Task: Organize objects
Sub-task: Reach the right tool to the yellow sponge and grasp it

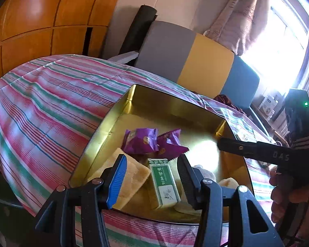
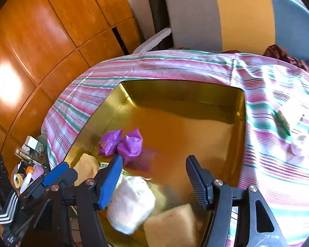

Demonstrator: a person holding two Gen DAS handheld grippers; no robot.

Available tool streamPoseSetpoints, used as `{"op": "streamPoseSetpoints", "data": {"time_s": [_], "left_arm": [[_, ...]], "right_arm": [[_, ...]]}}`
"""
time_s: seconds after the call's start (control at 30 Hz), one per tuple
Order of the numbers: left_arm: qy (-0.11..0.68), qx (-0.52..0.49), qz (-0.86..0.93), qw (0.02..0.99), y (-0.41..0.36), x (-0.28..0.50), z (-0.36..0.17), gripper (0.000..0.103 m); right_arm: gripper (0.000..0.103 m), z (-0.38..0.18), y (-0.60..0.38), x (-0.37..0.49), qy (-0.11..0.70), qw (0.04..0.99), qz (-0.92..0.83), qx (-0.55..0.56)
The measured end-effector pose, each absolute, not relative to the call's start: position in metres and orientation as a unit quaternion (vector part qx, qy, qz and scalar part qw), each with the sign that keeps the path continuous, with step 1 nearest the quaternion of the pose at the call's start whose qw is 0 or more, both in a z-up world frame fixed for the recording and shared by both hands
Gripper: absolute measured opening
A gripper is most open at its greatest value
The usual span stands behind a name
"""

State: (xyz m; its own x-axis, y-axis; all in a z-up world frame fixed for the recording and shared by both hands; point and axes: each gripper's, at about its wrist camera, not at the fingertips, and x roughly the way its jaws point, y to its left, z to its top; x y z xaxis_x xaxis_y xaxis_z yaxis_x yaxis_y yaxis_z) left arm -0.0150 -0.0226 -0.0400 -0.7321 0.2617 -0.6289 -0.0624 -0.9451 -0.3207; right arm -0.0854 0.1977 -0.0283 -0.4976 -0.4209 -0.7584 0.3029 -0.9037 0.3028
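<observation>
A gold tin box (image 1: 117, 115) (image 2: 240, 144) lies open on the striped cloth. Inside are two purple snack packets (image 1: 141, 141) (image 2: 121, 144), a green and white carton (image 1: 164, 182), a tan sponge block (image 1: 131, 177) (image 2: 171, 228) and a white fluffy item (image 2: 131, 201). My left gripper (image 1: 151, 180) is open above the box's near edge, over the carton and the tan block. My right gripper (image 2: 154, 178) is open and empty over the box, with the white item and a tan block just beneath it. The right gripper's finger shows in the left wrist view (image 1: 237, 146).
The striped cloth (image 1: 41, 107) (image 2: 278, 175) covers the surface. Small items (image 2: 294, 131) lie on the cloth to the right of the box. A cluttered stand (image 2: 28, 164) is at lower left. A grey, yellow and blue cushion (image 1: 195, 63) and orange wardrobe (image 2: 41, 41) stand behind.
</observation>
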Motion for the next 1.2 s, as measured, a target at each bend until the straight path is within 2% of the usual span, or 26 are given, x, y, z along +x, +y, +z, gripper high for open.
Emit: {"op": "streamPoseSetpoints", "data": {"time_s": [0.37, 0.77, 0.83, 0.97, 1.1, 1.2], "left_arm": [[-0.109, -0.354, 0.918, 0.142, 0.006, -0.005, -0.035, 0.051], [-0.061, -0.361, 0.901, 0.235, 0.063, 0.023, -0.035, 0.053], [-0.054, -0.361, 0.897, 0.248, 0.074, 0.03, -0.034, 0.06], [-0.031, -0.365, 0.889, 0.274, 0.096, 0.04, -0.032, 0.06], [-0.012, -0.369, 0.881, 0.295, 0.116, 0.046, -0.028, 0.06], [0.005, -0.37, 0.876, 0.309, 0.131, 0.051, -0.025, 0.06]], "right_arm": [[0.066, -0.031, 0.272, -0.052, -0.037, 0.148, -0.88, 0.451], [0.071, -0.061, 0.38, -0.024, -0.067, 0.066, -0.873, 0.479], [0.072, -0.065, 0.396, -0.021, -0.069, 0.055, -0.869, 0.486], [0.076, -0.06, 0.442, -0.02, -0.052, 0.021, -0.874, 0.484], [0.086, -0.04, 0.494, -0.023, -0.055, -0.019, -0.895, 0.441], [0.089, -0.028, 0.529, -0.03, -0.058, -0.043, -0.908, 0.413]]}}
